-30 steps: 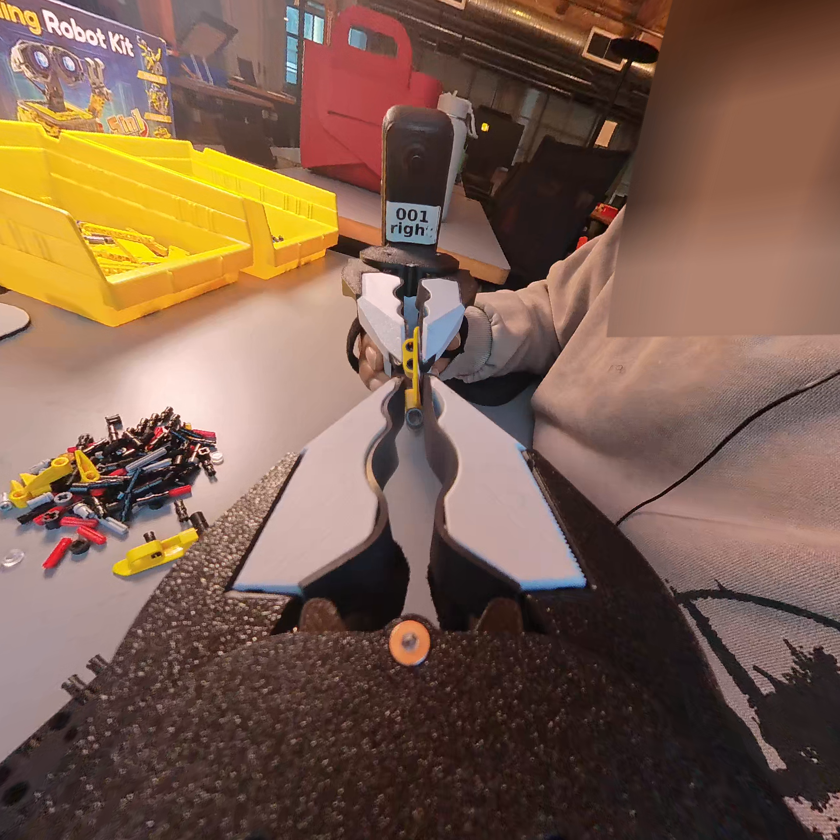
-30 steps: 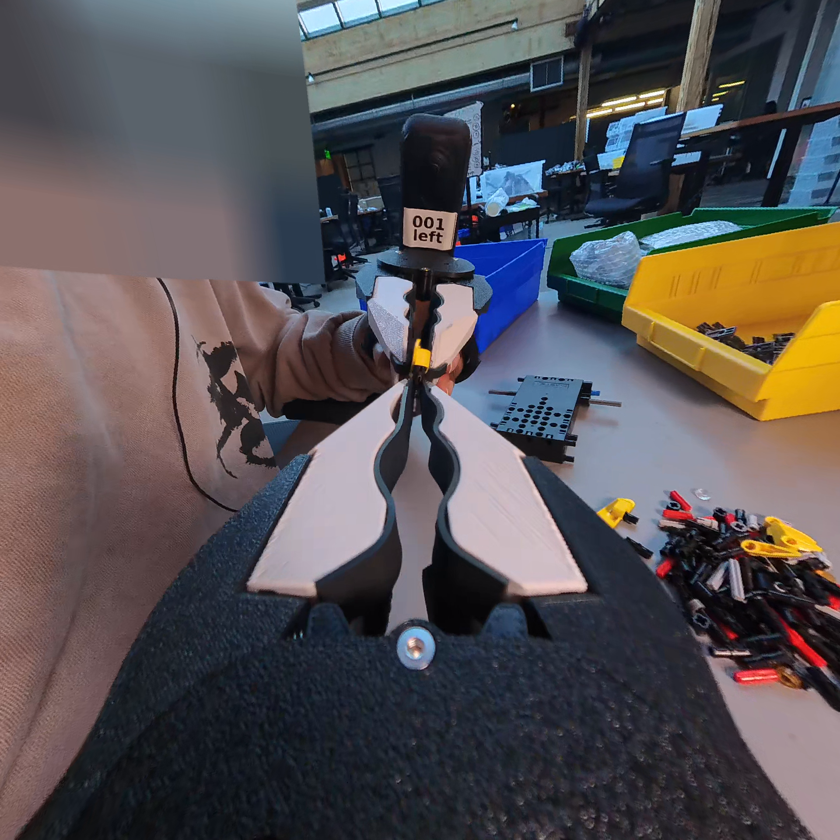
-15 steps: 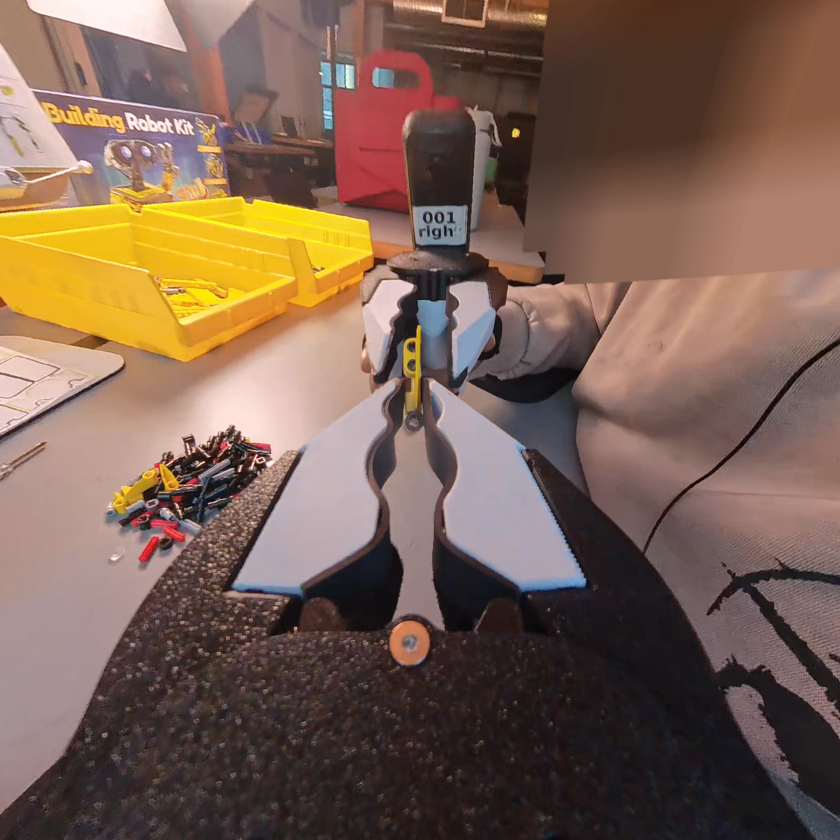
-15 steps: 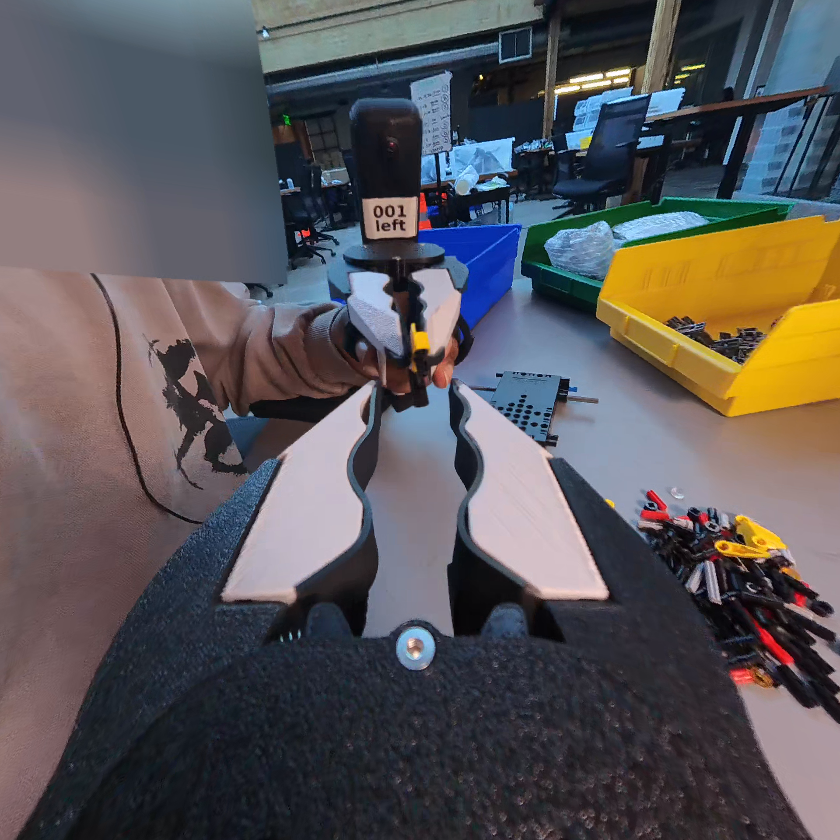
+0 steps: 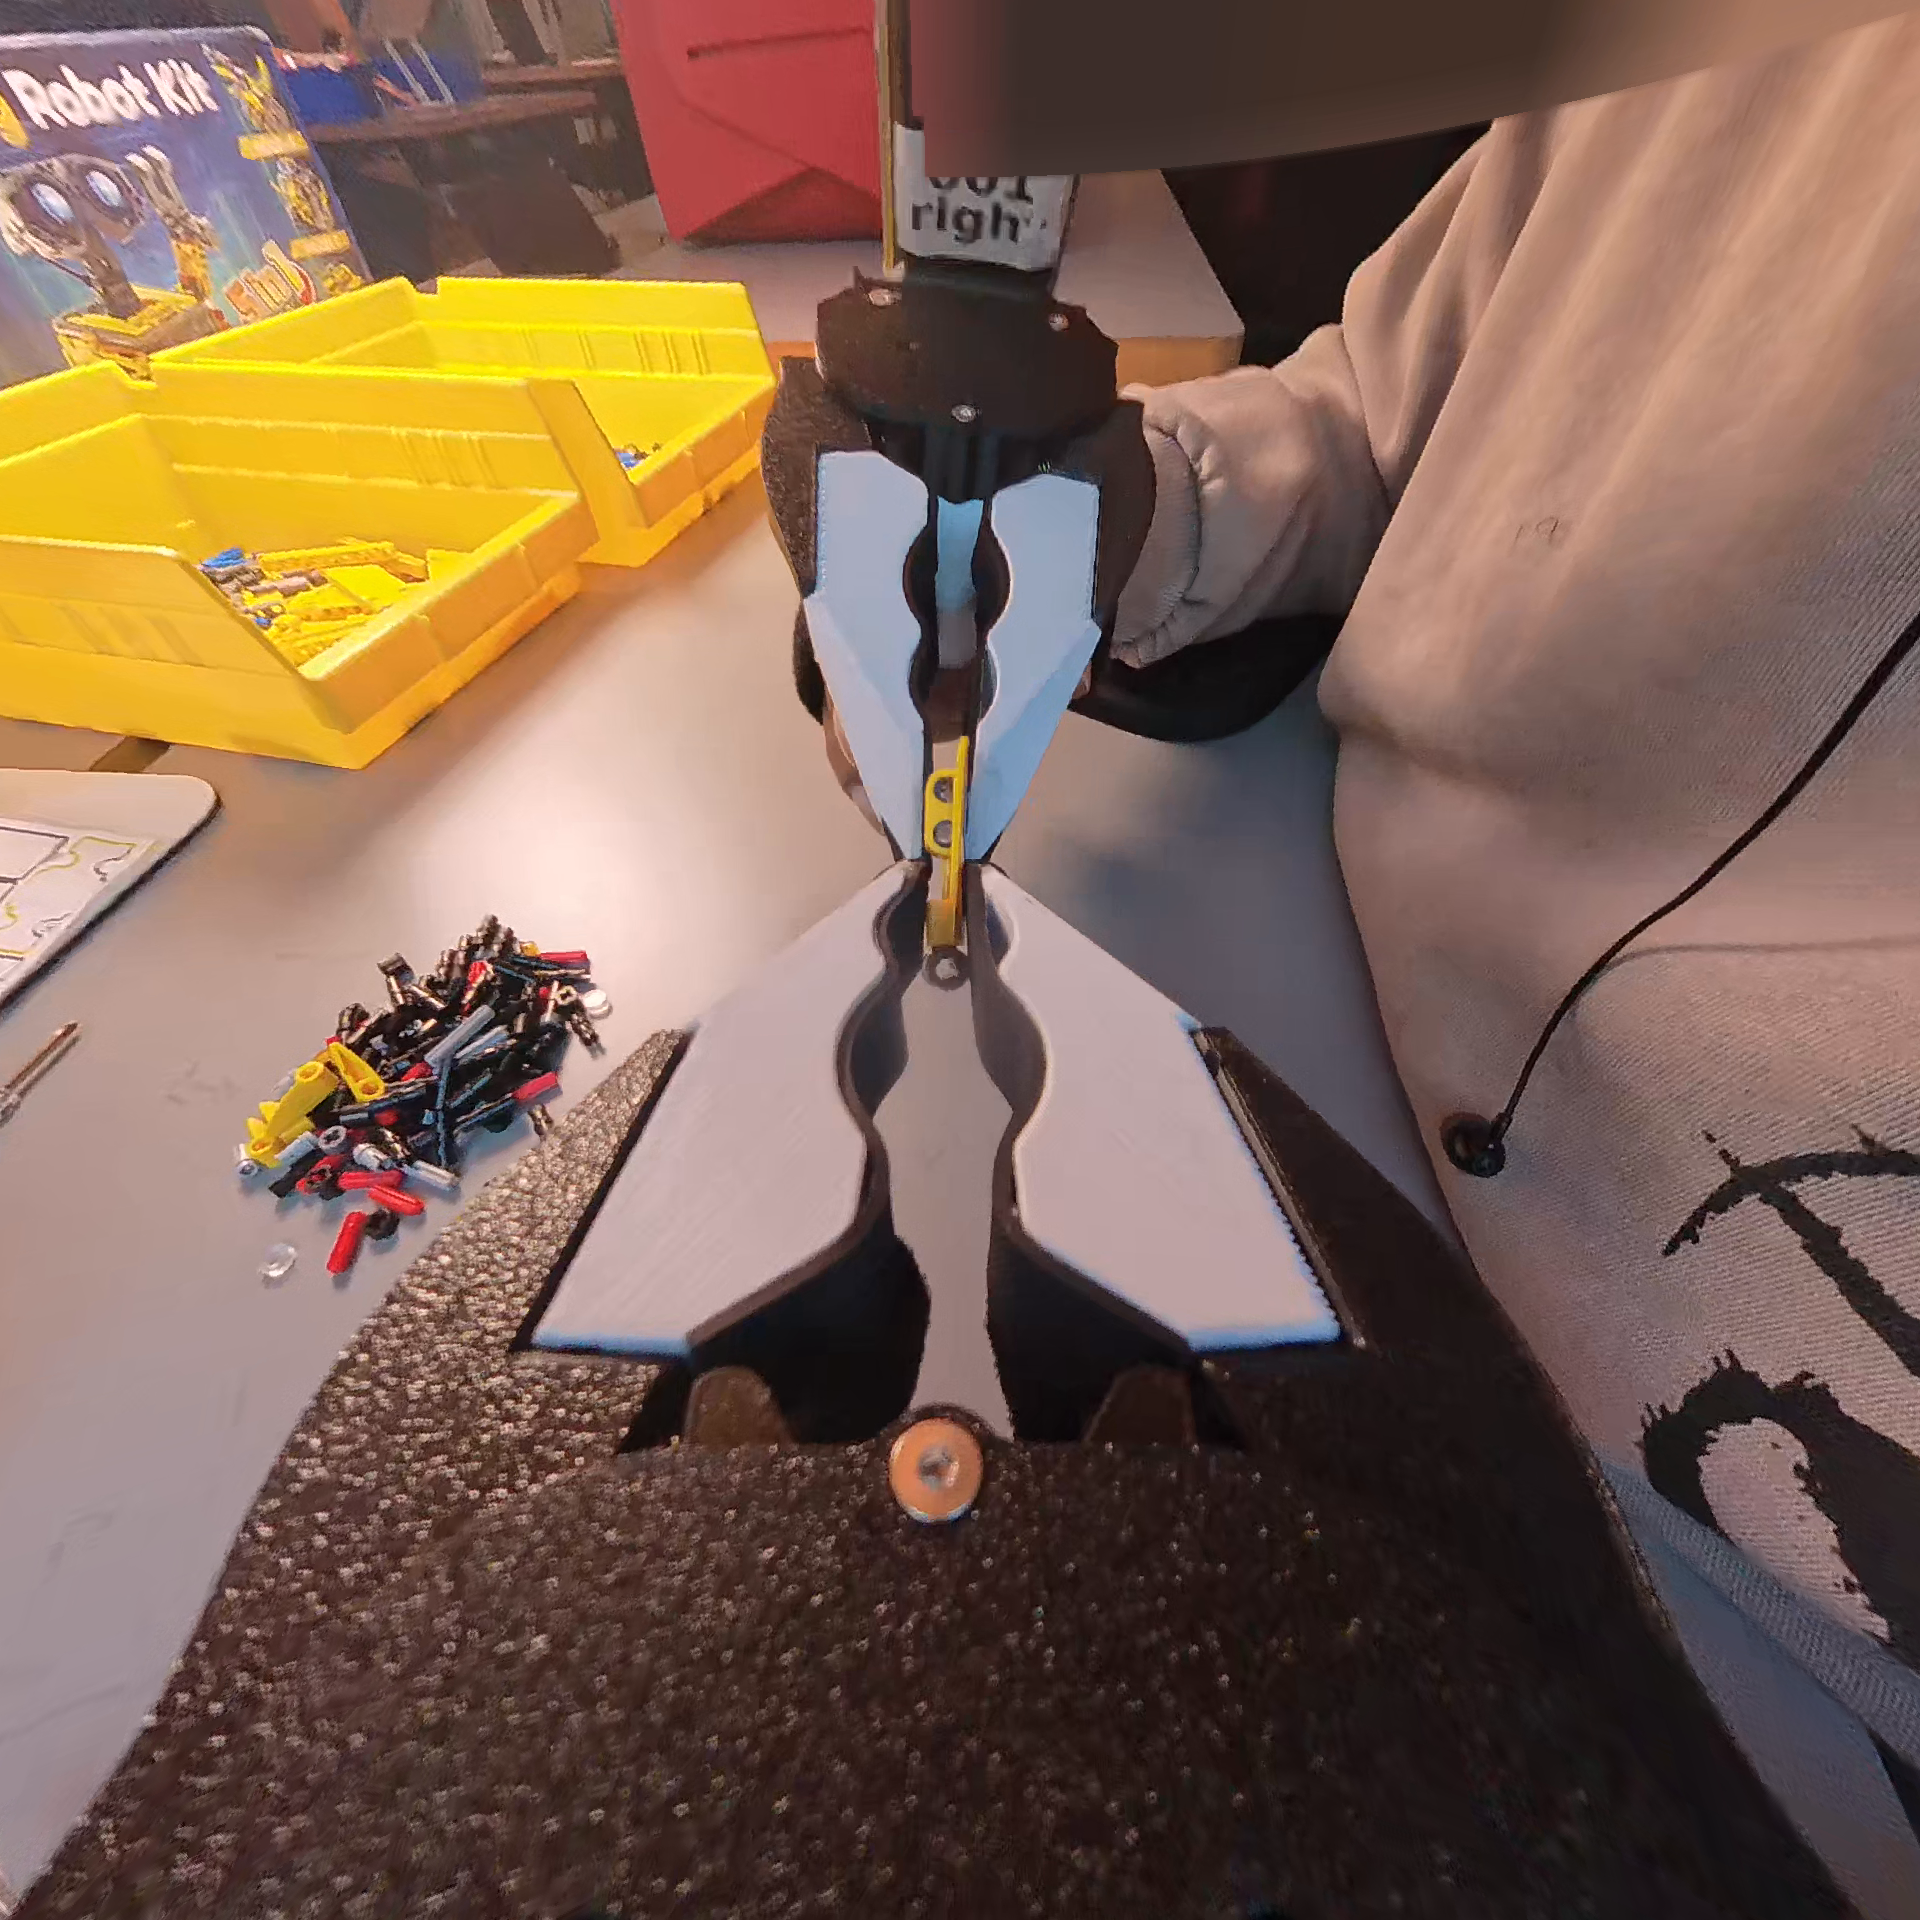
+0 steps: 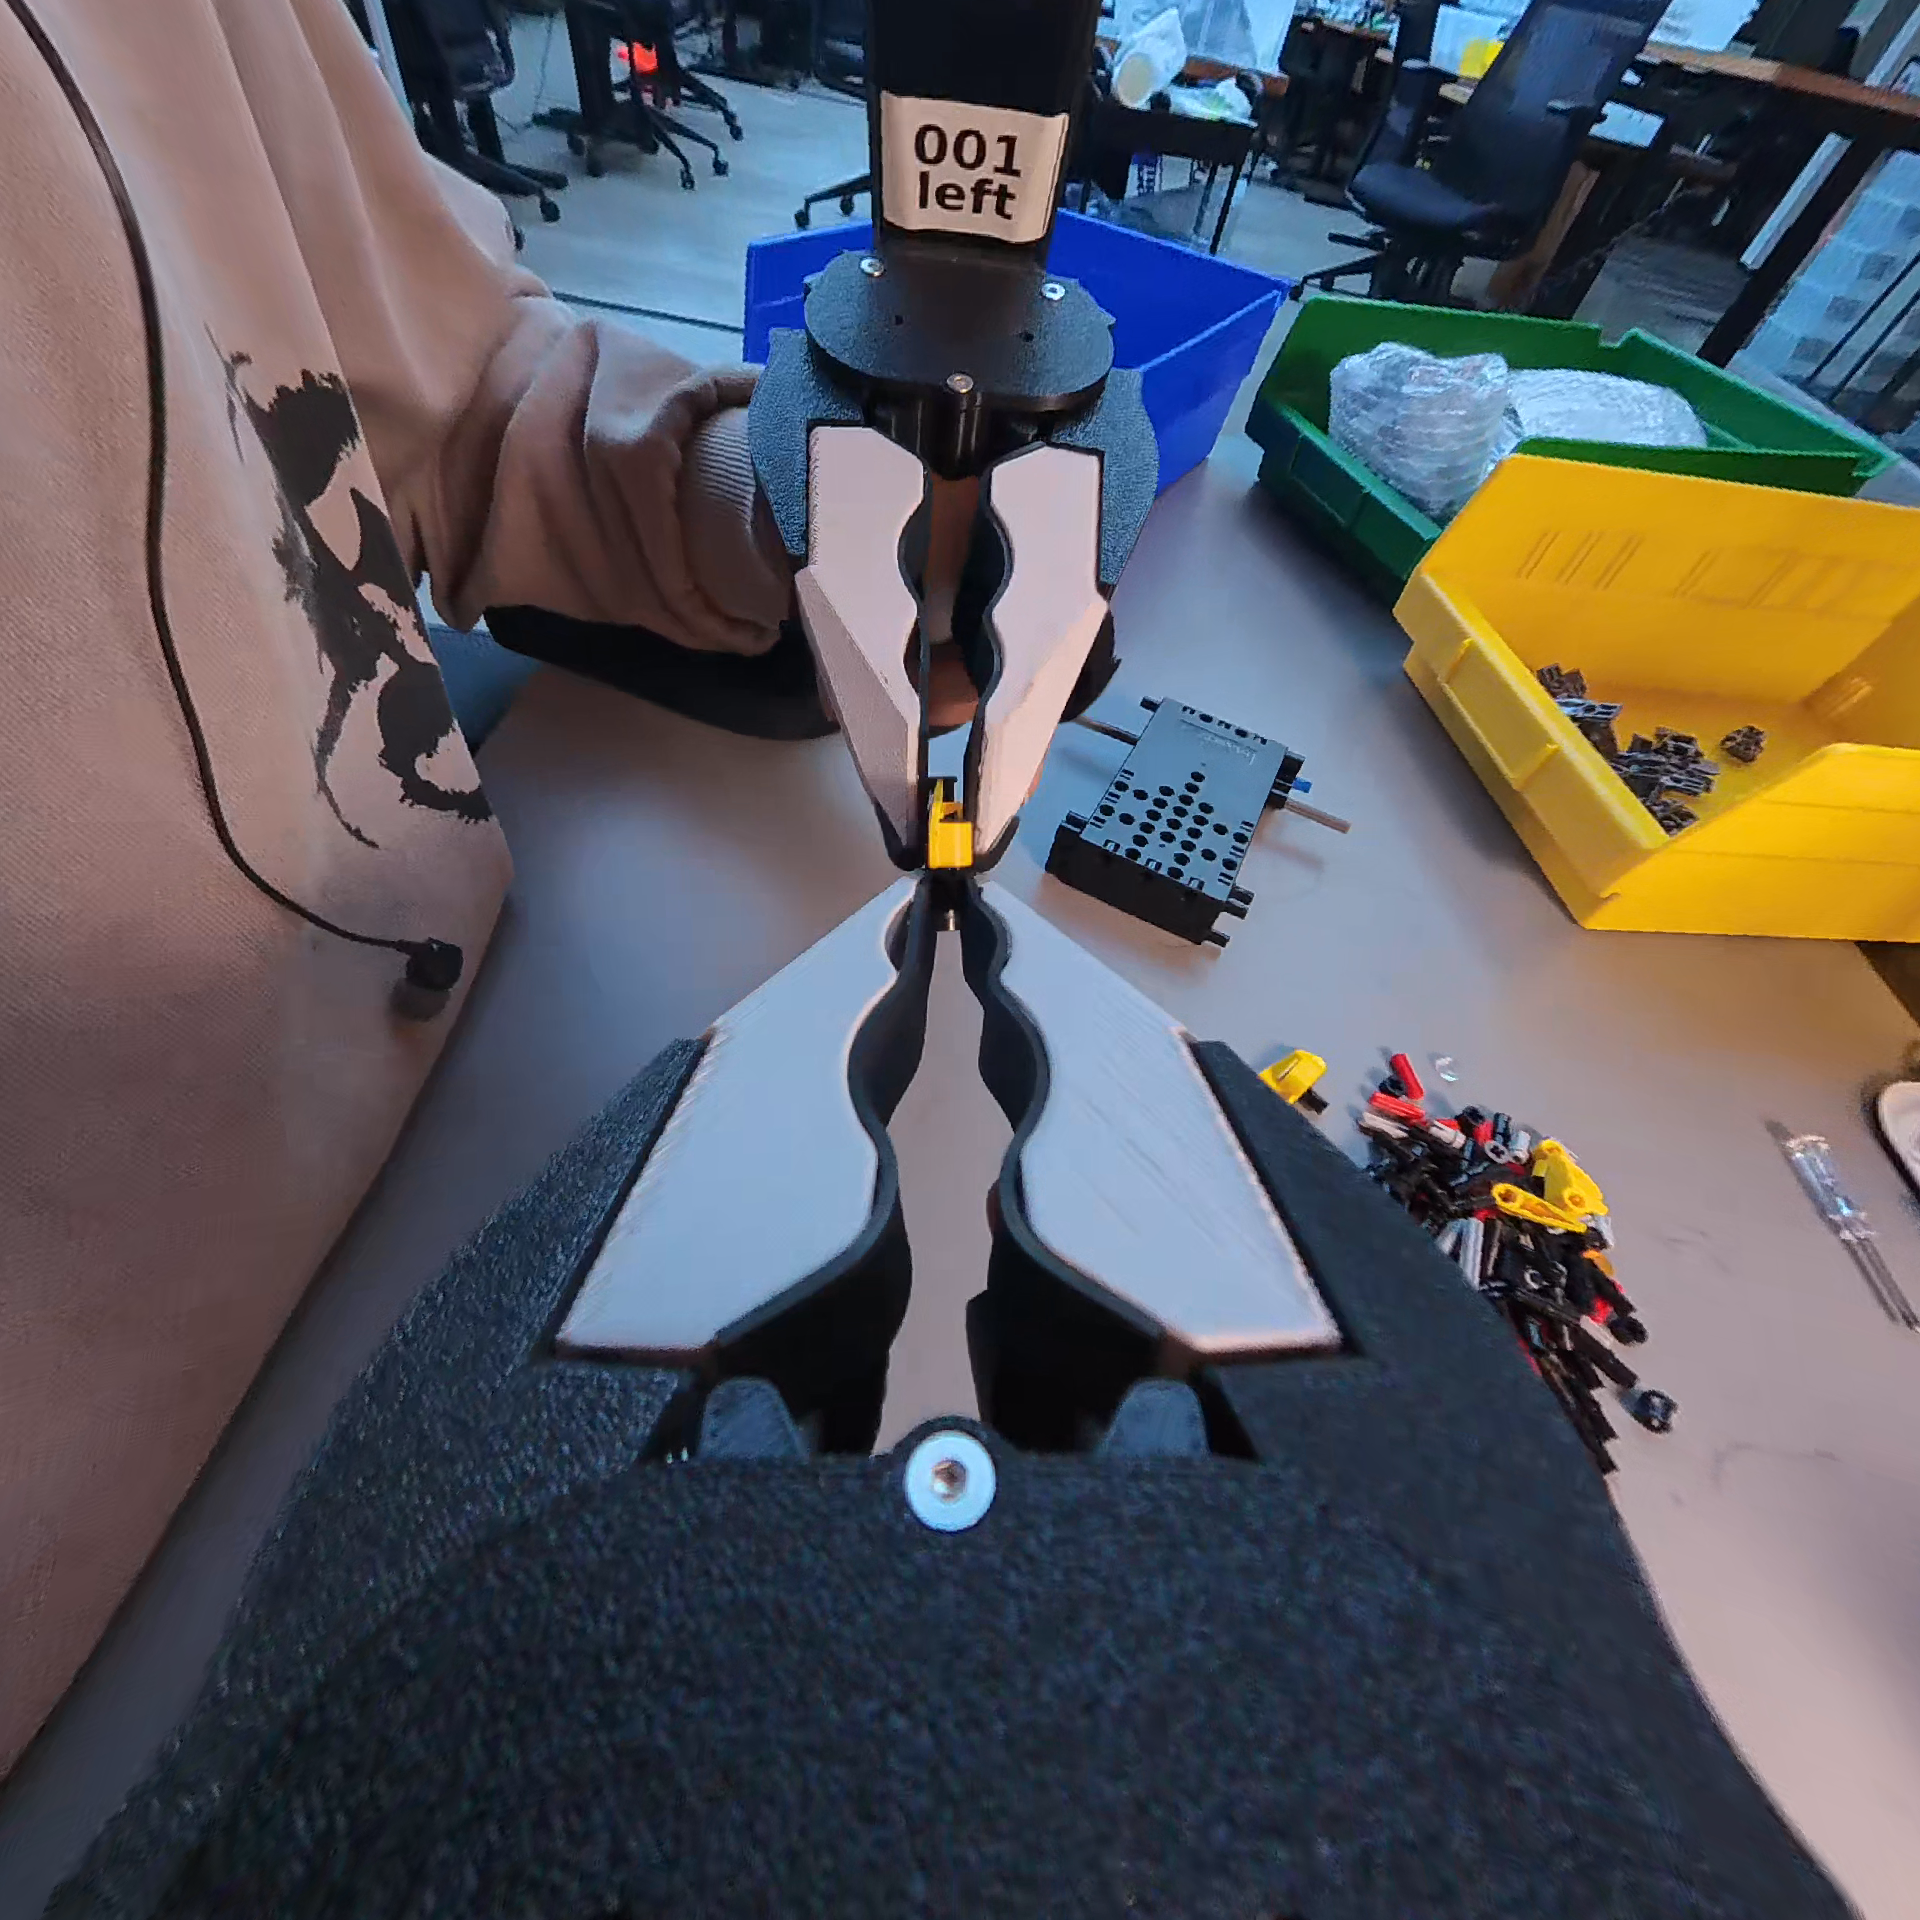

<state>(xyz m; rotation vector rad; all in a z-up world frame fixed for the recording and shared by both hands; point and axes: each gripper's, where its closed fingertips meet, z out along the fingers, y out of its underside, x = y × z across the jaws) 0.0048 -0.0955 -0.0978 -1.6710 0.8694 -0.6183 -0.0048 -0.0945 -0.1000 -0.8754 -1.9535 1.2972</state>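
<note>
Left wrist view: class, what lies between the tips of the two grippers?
A yellow beam bridges them. The left gripper and right gripper meet tip to tip, both shut on it. The left wrist view shows this best.

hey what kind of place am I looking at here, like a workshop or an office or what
Probably a shared makerspace or lab inside an open-plan office. Yellow parts bins and a pile of small building-kit pieces sit on a grey worktable, while rolling office chairs and long desks fill the room behind.
</note>
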